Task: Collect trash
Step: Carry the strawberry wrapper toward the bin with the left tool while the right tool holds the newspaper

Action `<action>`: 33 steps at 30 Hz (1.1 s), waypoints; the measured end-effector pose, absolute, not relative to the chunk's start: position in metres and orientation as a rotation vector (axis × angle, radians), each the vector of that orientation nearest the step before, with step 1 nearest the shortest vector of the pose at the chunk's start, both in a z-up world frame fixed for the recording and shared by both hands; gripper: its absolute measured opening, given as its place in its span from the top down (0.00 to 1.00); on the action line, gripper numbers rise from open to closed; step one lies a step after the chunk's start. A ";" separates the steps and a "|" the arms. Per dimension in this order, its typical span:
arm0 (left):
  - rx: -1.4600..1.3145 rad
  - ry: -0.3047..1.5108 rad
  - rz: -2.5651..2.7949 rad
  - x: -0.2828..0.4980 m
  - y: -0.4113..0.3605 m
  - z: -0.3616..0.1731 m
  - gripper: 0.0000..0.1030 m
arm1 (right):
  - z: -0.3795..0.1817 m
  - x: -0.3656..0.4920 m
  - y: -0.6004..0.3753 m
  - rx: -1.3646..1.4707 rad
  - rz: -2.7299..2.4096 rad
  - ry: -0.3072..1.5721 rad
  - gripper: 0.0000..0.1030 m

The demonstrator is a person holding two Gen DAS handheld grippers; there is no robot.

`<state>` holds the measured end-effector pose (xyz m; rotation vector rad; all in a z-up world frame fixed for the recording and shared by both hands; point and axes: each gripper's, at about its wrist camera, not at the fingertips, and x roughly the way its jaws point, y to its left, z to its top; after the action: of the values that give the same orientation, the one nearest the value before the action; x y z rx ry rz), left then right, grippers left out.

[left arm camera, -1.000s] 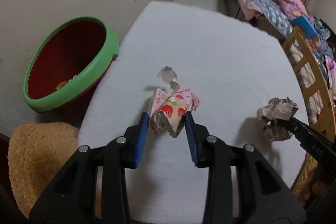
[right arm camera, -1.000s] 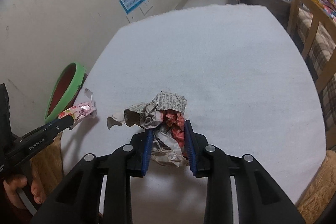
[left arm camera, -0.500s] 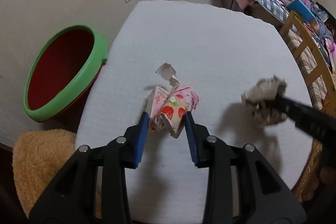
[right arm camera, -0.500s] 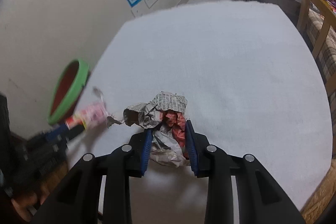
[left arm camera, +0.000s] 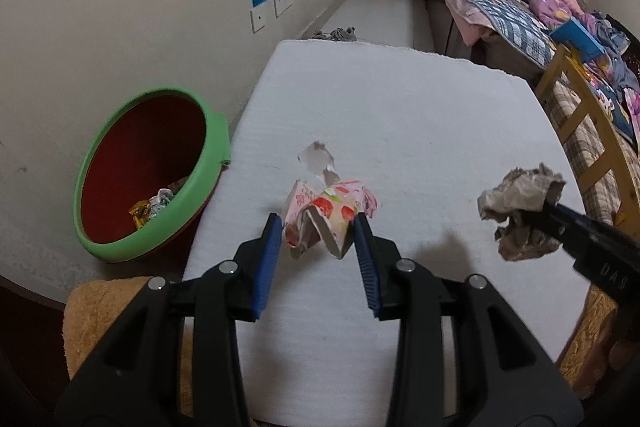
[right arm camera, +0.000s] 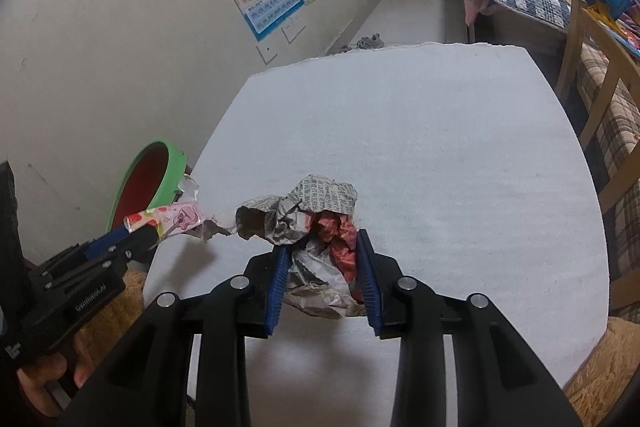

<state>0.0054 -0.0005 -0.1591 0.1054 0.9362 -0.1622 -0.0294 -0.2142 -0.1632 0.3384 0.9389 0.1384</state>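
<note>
Two claws are each carrying one piece of trash above the white counter [left arm camera: 420,115]. The left claw [left arm camera: 316,233] is clenching a crushed pink strawberry carton [left arm camera: 326,213] between its blue pads, with a torn flap sticking up past the tips; the pads are pressing both sides, so the carton is hanging clear of the counter and not resting on it. The right claw [right arm camera: 322,263] is gripping a paper wad [right arm camera: 316,227] of newsprint with a red scrap in it; its jaws have just been easing apart a little, yet the wad is sitting wedged between the pads. Holding one item per claw probably lets both go to the bin [left arm camera: 148,175] in one trip. Both claws are pointing steeply down and forward, side by side, the left nearer the wall. A hand [right arm camera: 44,379] is showing at the edge of the right view, wrapped around the left handle. The bin, green-rimmed and red inside, is standing on the floor just beside the counter's left edge, with a few wrappers [left arm camera: 154,209] already lying in it, so swinging left over its rim looks like the next step.
</note>
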 end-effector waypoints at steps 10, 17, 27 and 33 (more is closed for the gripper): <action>0.086 0.914 -0.133 0.007 0.012 -0.150 0.69 | -0.164 -0.027 -0.212 0.325 0.148 0.946 0.68; 0.043 0.937 -0.141 0.014 0.018 -0.152 0.90 | -0.166 -0.024 -0.206 0.313 0.158 0.961 0.68; -0.008 0.962 -0.127 0.017 0.034 -0.161 0.79 | -0.172 -0.018 -0.203 0.306 0.170 0.979 0.68; -0.058 0.996 -0.084 0.019 0.056 -0.171 0.46 | -0.177 -0.018 -0.207 0.322 0.154 0.993 0.68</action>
<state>0.0191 0.0555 -0.1715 -0.0579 0.9962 -0.0836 -0.0184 -0.2068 -0.1770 0.3220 0.9935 0.1543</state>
